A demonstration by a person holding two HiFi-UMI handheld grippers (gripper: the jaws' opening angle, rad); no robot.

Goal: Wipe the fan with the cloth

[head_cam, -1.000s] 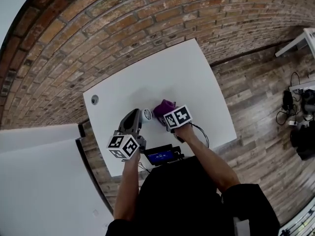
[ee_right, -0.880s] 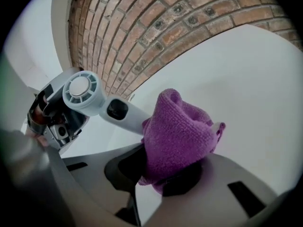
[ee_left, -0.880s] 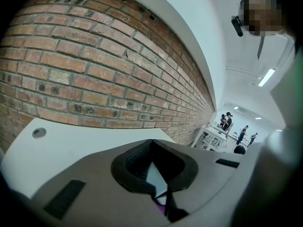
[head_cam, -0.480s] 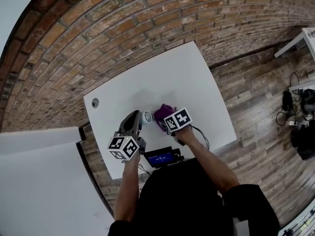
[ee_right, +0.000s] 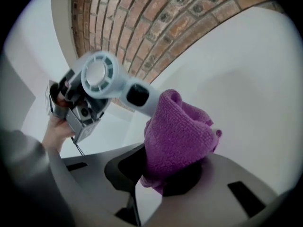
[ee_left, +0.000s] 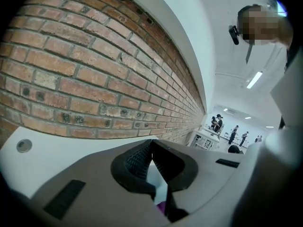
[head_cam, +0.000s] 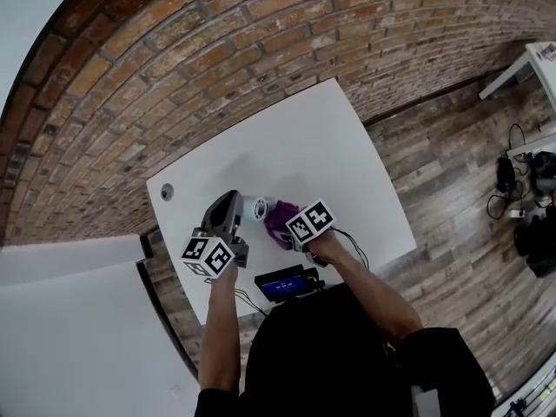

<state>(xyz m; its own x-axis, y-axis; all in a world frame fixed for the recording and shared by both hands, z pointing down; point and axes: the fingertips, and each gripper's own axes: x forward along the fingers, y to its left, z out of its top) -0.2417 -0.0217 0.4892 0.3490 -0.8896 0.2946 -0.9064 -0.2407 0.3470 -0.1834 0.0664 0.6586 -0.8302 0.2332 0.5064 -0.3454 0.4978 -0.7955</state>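
Right gripper view puts the work right in front of me: my right gripper [ee_right: 163, 171] is clamped on the purple cloth [ee_right: 177, 131], which bulges up out of the jaws in a thick wad. The top of that wad touches the pale handle of the fan [ee_right: 99, 74], just past a dark round spot on the handle. The fan's round head, with its slotted face turned toward me, sits at about 10 o'clock from the cloth.

My left gripper [ee_left: 151, 148] has its jaws drawn fully together, with the tips meeting. Through the slit below the tips I see a pale sliver and a scrap of purple. I take these for the fan and the cloth, but I cannot tell whether the jaws pinch any part of the fan or only rest against it.

In the head view both grippers work over the near half of the white table [head_cam: 330, 146]. The fan lies just at 3 o'clock of my left gripper's tip, and the cloth is at 4 o'clock of the fan.

I judge the wiping is under way, with the cloth on the handle and the head not yet covered. The next move calls for a light drag of the cloth along the handle toward 10 o'clock and onto the head. My left side has to hold the fan steady so the push does not swing it away.
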